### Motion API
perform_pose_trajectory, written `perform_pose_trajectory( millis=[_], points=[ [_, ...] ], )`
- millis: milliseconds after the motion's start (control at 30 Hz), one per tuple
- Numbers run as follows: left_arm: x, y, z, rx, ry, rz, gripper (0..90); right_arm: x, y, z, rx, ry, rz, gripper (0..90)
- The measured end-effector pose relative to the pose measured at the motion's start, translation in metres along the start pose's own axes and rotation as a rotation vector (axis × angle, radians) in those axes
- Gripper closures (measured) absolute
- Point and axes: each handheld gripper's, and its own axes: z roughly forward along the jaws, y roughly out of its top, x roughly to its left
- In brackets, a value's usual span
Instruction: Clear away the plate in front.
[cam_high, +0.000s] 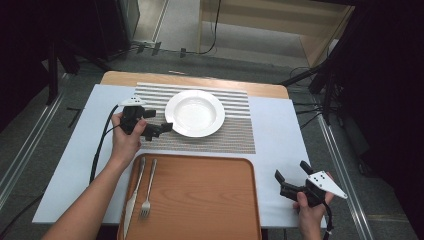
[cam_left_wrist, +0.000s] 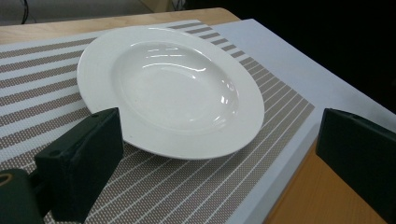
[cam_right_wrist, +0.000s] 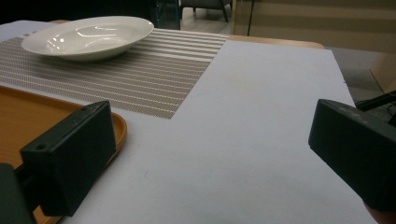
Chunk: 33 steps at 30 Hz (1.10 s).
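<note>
The white plate (cam_left_wrist: 170, 88) sits just ahead of the left gripper (cam_high: 159, 128), between its two jaws, which are wide apart. One jaw is right at the plate's near rim; it may be touching, but I cannot tell. The plate is round, smooth and shiny, with a deep middle and a wide flat rim, so it has no long side and points no way. It lies flat on a striped woven mat (cam_left_wrist: 196, 186).

The high view shows a wooden tray (cam_high: 200, 200) closer to the person than the mat, with a knife (cam_high: 134, 197) and a fork (cam_high: 147, 192) lying side by side along its left edge. The right gripper (cam_high: 290, 176) is well apart from the plate, over the pale table (cam_right_wrist: 261, 140). Its jaws are wide apart too, with nothing between them. The tray corner (cam_right_wrist: 119, 130) is just beside its left jaw.
</note>
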Motion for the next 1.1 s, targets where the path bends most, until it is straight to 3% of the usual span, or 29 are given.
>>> perform_pose_trajectory(
  millis=[500, 533, 867, 1100],
  points=[
    [0.026, 0.005, 0.034, 0.023, 0.027, -0.061, 0.0, 0.000, 0.000, 0.000, -0.003, 0.004, 0.000, 0.0],
    [0.028, 0.006, 0.038, 0.022, 0.027, -0.079, 0.0, 0.000, 0.000, 0.000, -0.003, 0.004, 0.000, 0.0],
    [0.044, 0.013, 0.059, 0.054, 0.074, -0.122, 2.6, 0.001, 0.000, 0.001, -0.001, 0.005, -0.007, 0.0],
    [0.051, 0.014, 0.069, 0.051, 0.100, -0.156, 2.7, 0.001, 0.000, 0.001, 0.001, 0.008, -0.010, 0.0]
  ],
)
